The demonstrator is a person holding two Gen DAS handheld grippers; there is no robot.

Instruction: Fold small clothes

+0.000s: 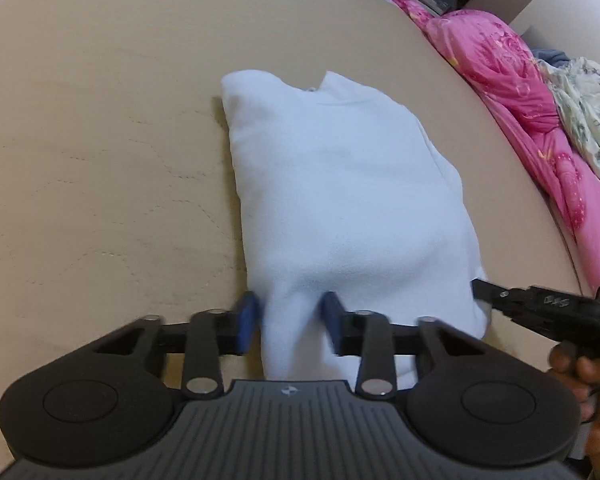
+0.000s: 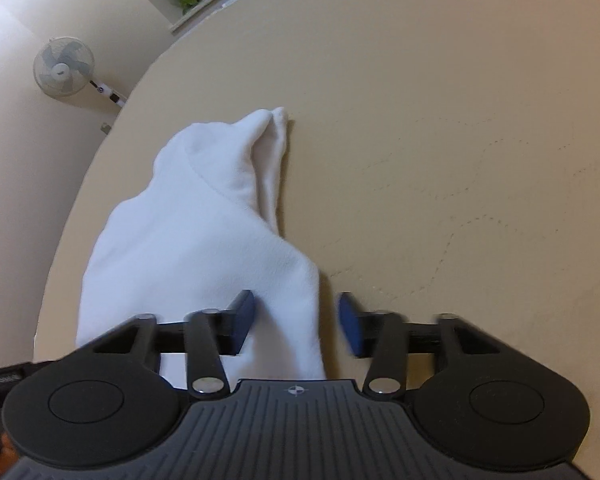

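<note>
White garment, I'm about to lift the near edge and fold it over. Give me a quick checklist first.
1. Left gripper gripping the white garment: ok, a pinch of cloth fills the gap between its pads.
2. Right gripper gripping it too: not ok, one pad stands off the cloth.
3. Far end flat on the beige surface: ok.
4. Near end smooth: not ok, bunched at the grippers.
5. Pink bedding away from the garment: ok, apart at the side.
</note>
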